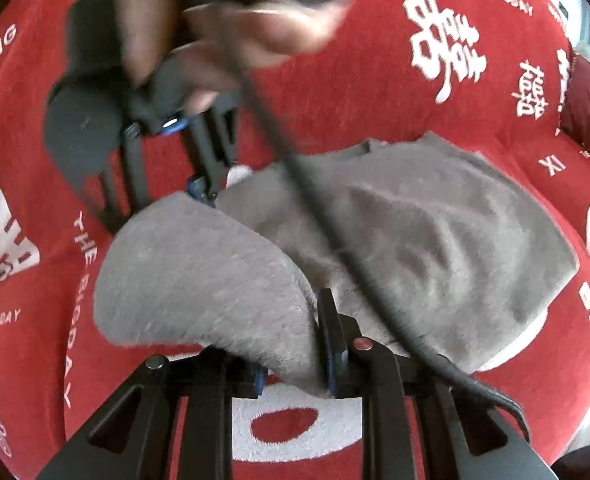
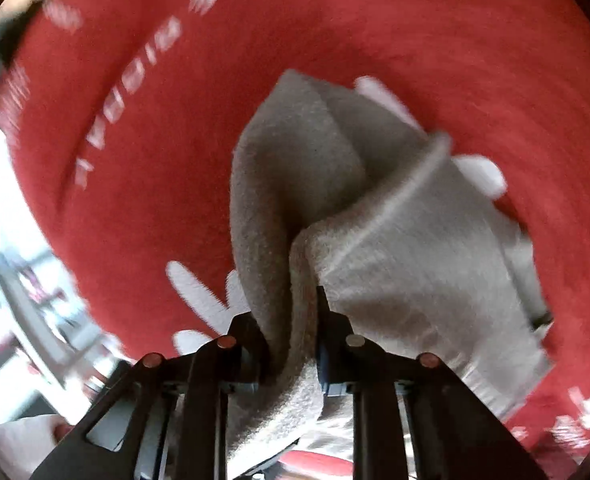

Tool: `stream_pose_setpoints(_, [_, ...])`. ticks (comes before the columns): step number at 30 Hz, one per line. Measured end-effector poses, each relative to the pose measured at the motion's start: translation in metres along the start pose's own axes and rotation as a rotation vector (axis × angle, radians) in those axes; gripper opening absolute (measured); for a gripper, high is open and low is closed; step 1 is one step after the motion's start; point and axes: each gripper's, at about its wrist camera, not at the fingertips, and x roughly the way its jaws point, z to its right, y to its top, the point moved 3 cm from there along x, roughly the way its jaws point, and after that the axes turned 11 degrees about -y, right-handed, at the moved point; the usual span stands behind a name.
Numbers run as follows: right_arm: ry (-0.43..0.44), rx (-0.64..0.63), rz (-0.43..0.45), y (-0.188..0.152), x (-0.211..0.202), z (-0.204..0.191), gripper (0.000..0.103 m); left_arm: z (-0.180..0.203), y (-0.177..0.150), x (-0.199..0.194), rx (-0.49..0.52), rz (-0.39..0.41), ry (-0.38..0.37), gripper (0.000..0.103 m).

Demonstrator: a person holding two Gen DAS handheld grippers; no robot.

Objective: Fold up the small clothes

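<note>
The small grey fleecy garment lay partly on the red cover, one edge lifted and folded over, its fabric bunched into soft creases.

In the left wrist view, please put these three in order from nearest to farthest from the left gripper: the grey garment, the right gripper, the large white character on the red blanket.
1. Grey garment: in the left gripper.
2. Right gripper: beyond, upper left, at the garment's far edge.
3. Large white character: farthest, upper right on the red blanket.
</note>
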Motion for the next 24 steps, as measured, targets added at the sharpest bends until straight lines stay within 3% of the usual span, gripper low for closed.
stream_pose_setpoints(8, [0.360,0.224,0.271,-0.077,-0.056,0.077,0.021,0.045,0.048,-0.031,0.125,0.090,-0.076,0.023])
stream_pose_setpoints(13, [0.561,0.374,0.436,-0.151,-0.074,0.134,0.021,0.096,0.078,-0.038,0.249,0.122,-0.145,0.023])
stream_pose_setpoints(16, [0.662,0.475,0.525,-0.201,-0.064,0.173,0.021,0.131,0.089,-0.031,0.333,0.118,-0.193,0.023])
stream_pose_setpoints(20, [0.733,0.603,0.589,-0.250,-0.044,0.227,0.021,0.175,0.091,-0.009,0.424,0.071,-0.261,0.023])
stream_pose_setpoints(24, [0.763,0.709,0.599,-0.288,0.016,0.267,0.021,0.208,0.078,0.017,0.480,0.002,-0.308,0.023])
